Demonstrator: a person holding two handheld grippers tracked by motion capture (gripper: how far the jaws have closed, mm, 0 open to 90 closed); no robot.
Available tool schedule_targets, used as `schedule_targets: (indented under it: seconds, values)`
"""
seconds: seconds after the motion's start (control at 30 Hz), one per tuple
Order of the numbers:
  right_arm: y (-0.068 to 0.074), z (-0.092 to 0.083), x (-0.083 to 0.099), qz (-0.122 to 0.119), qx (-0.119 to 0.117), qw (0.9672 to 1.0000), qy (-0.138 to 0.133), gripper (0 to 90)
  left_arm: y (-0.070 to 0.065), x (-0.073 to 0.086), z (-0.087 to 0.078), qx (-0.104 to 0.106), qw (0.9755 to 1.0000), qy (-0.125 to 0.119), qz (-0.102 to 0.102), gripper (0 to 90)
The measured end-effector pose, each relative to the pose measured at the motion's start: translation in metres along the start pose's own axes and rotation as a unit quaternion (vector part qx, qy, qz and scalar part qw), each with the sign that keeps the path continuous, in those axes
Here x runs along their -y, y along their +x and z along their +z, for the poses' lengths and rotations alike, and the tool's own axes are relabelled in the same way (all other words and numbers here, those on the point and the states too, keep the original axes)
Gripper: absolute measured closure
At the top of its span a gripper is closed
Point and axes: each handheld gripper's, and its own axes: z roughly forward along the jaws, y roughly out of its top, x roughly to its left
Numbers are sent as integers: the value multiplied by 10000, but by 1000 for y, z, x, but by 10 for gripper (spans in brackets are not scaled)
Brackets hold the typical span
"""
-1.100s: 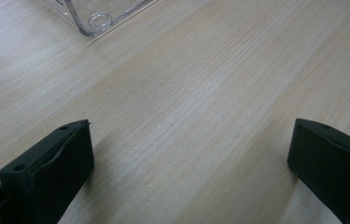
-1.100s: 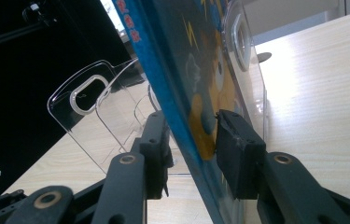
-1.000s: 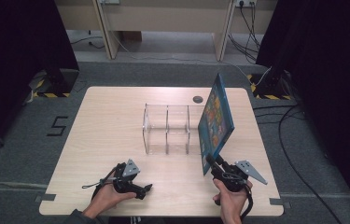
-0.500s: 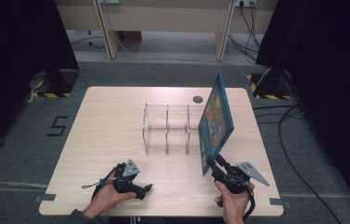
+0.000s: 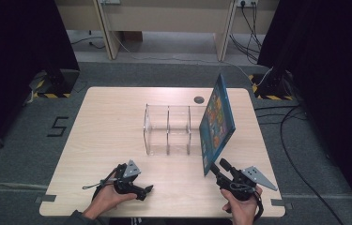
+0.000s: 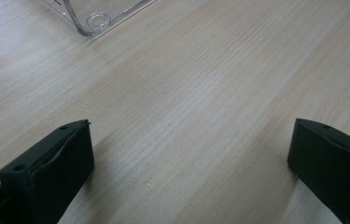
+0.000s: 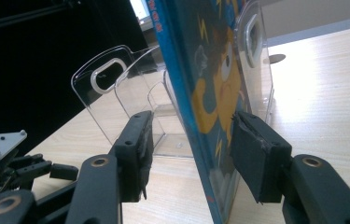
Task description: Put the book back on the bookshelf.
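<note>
One clear plastic organizer stands at the centre of the high view on the pale wooden table. Two inner walls split it into three compartments in a row, and nothing lies in the left and middle ones. One colourful book stands tilted just right of centre, its lower edge by the organizer's rightmost compartment and its top leaning toward the upper right; whether that edge sits inside the compartment or just beside it cannot be told from above. In the right gripper view the book rises through the middle of the frame with the organizer's clear handled walls showing on both sides of it.

The right gripper, at the lower right of the high view, points at the book's near corner. Its jaws have just been opening, and in its own view the right gripper stands with the book between the two pads: the left pad is clear of the cover with a gap, and the right pad sits close to it, with contact hard to judge.

The left gripper rests at the lower centre-left on bare table, well apart from the organizer. In its own view the left gripper has its jaws spread wide with nothing between them, and one organizer corner shows at the upper left.

A small dark round disc sits in the tabletop behind the organizer.
</note>
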Motion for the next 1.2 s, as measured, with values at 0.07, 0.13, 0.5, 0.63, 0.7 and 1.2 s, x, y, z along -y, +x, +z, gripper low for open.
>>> schedule_targets:
  seconds: [0.07, 0.13, 0.5, 0.63, 0.7, 1.2]
  values:
    - [1, -1, 0, -67, -6, 10000, 30, 485, 0, 0, 0, 9, 10000, 4, 12, 0]
    - [1, -2, 0, -100, -3, 9999, 24, 479, 0, 0, 0, 11, 10000, 3, 13, 0]
    - [-7, -14, -2, -238, 63, 9997, 39, 445, 0, 0, 0, 10, 10000, 4, 13, 0]
    - [-9, -18, -2, -276, 80, 9996, 29, 438, 0, 0, 0, 13, 10000, 1, 8, 0]
    - [-11, -20, -2, -265, 105, 9996, 39, 434, 0, 0, 0, 12, 10000, 8, 17, 0]
    - [-29, -33, -8, -780, 504, 9956, 119, 358, 0, 0, 0, 11, 10000, 11, 14, 0]
